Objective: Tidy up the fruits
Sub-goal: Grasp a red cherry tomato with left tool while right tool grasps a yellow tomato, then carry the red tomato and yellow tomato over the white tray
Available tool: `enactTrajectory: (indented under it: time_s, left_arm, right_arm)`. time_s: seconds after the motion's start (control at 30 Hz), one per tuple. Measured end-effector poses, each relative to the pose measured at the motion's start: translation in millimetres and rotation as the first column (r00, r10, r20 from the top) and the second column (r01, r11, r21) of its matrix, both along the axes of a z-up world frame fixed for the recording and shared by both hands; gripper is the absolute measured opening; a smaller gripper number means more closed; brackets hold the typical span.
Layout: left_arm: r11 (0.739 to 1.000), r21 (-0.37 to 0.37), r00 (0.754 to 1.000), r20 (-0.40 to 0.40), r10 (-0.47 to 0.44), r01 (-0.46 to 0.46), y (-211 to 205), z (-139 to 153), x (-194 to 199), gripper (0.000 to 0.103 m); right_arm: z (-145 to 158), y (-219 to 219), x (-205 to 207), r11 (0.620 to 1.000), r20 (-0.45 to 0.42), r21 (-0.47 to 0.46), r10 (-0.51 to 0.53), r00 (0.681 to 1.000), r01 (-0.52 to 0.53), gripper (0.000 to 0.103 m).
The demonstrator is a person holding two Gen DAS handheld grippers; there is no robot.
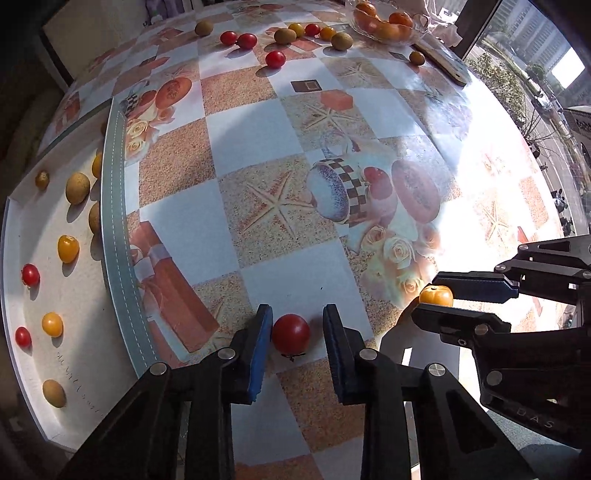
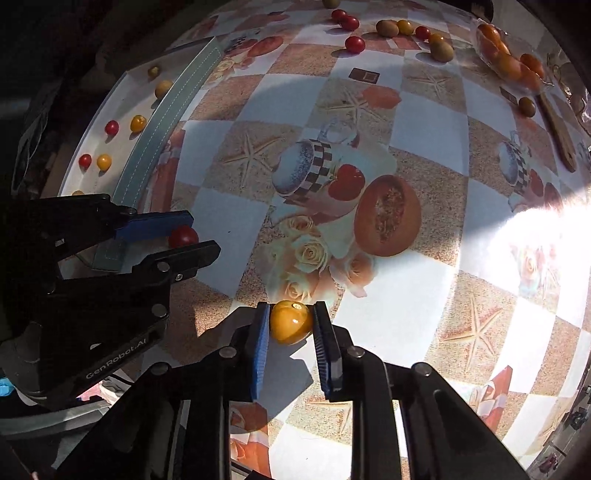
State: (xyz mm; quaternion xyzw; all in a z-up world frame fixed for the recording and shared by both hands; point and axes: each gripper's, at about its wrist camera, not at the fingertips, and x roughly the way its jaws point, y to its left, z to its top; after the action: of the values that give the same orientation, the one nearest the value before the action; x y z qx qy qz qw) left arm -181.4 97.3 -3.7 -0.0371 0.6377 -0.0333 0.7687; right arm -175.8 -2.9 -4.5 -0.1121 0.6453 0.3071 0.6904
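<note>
Holding a yellow cherry tomato (image 2: 290,322) between its blue pads, your right gripper (image 2: 290,325) sits low over the patterned worktop (image 1: 258,122), the jaws narrowed onto the fruit on both sides. From the left wrist view that same gripper (image 1: 436,297) comes in from the right edge with the yellow tomato (image 1: 436,295) pinched at its tips.

Your left gripper (image 1: 297,332) has a red cherry tomato (image 1: 291,333) between its fingers. The left pad touches the fruit, while a slim gap shows on the right, so you cannot tell whether the grip has closed on it. In the right wrist view the red tomato (image 2: 183,236) sits between the left gripper's (image 2: 192,236) fingertips, just beside the near end of the tray.

To your left lies the white tray (image 1: 85,295) with a grey stitched rim, carrying red tomatoes, yellow tomatoes and brownish-green fruits set well apart in loose rows.

At the far side of the worktop more loose fruit is scattered: a red tomato (image 1: 275,59), others beside it, and several greenish ones. Near them a glass bowl (image 1: 417,33) holds oranges (image 1: 388,27).
</note>
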Motion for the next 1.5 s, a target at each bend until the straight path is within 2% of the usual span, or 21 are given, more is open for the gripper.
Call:
enactTrajectory:
  time_s: [0.2,0.43,0.57,0.7,0.77,0.8,0.9,1.03,1.33,1.5]
  left_arm:
    - [0.990,-0.098,0.995,-0.010,0.102,-0.102,20,9,-2,0.030]
    - [0.990,-0.109,0.996,-0.005,0.086,-0.086,24,10,-8,0.030]
    - [0.995,-0.087,0.999,0.001,0.054,-0.054,6,5,-5,0.031]
    - [1.000,-0.005,1.000,0.019,0.016,-0.016,-11,0,-5,0.031]
    - [1.000,0.010,1.000,0.024,0.003,-0.003,-13,0,-6,0.030]
    - [1.000,-0.004,1.000,0.020,0.008,-0.008,-12,1,-6,0.021]
    - [0.995,-0.078,0.998,0.002,0.060,-0.060,1,3,-7,0.021]
    - [0.983,-0.122,0.991,-0.007,0.137,-0.137,23,11,-12,0.021]
    - [0.969,-0.121,0.973,0.057,0.225,-0.217,57,43,-18,0.021]
    - [0.951,-0.114,0.950,0.093,0.298,-0.287,86,58,-24,0.021]
  right_arm:
    - [8,-9,16,0.994,-0.048,0.036,-0.102,0.994,0.104,0.025]
    - [15,-11,23,0.989,-0.062,0.047,-0.138,0.988,0.141,0.025]
    - [13,-10,21,0.989,-0.066,0.037,-0.143,0.988,0.146,0.025]
    - [12,-16,20,0.987,-0.072,0.029,-0.153,0.986,0.156,0.025]
    - [13,-18,20,0.986,-0.074,0.028,-0.164,0.984,0.167,0.025]
    - [13,-18,20,0.985,-0.075,0.027,-0.170,0.983,0.173,0.025]
    - [14,-17,22,0.982,-0.079,0.030,-0.185,0.980,0.187,0.025]
    - [20,-16,27,0.981,-0.075,0.042,-0.184,0.980,0.187,0.025]
    - [34,3,38,0.983,-0.067,0.068,-0.164,0.984,0.169,0.026]
    - [43,26,45,0.987,-0.058,0.087,-0.128,0.990,0.132,0.026]
